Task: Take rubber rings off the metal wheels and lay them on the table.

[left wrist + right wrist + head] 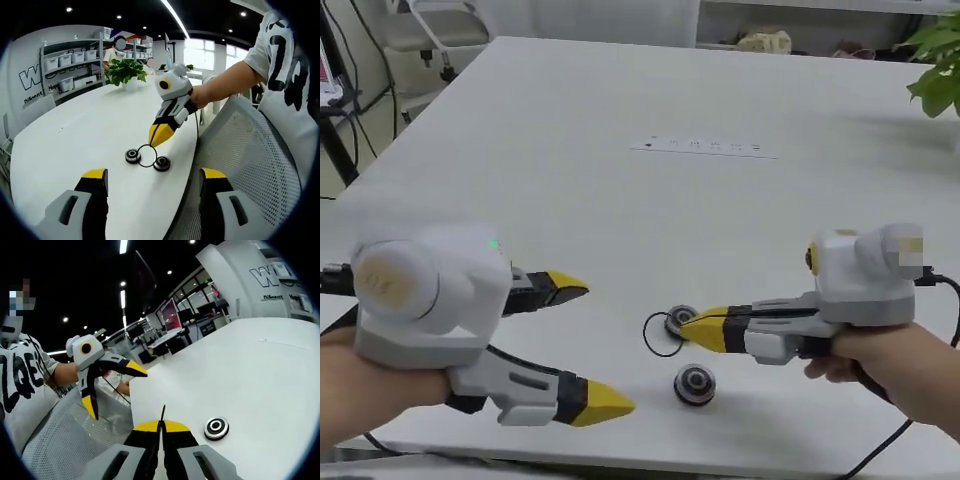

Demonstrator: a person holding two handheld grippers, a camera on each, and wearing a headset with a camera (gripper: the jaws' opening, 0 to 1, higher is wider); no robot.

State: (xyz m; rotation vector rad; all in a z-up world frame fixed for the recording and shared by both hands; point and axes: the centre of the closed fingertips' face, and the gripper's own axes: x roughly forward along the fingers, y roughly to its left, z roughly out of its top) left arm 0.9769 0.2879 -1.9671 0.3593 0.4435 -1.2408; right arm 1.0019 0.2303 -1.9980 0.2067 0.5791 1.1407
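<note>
Landmark: rubber ring (646,338), a thin black loop hanging from the tips of the right gripper.
Right gripper (700,330): jaws pressed together, pinching the ring at its edge. In the right gripper view the ring shows edge-on, as a thin black line rising from between the yellow tips.
Left gripper (595,345): jaws spread wide with nothing between them. It is well apart from the ring, to the ring's left in the head view.
Wheel A (677,318): metal wheel with a dark rim, lying flat just beyond the ring on the side away from the person. In the head view the loop overlaps it.
Wheel B (695,384): second metal wheel with a dark rim, lying flat near the ring on the side toward the person, apart from the loop in the head view.
Ring and wheels, left gripper view: the loop stands open between the 2 wheels and encircles neither.
Table (620,200): white, lying beneath the ring. Whether the ring's lowest point touches it cannot be told.
Hand (880,360): grasps the right gripper's handle, on the side of the gripper away from the ring.
Plant (938,70): green leaves far beyond the ring, at the table's far right.
</note>
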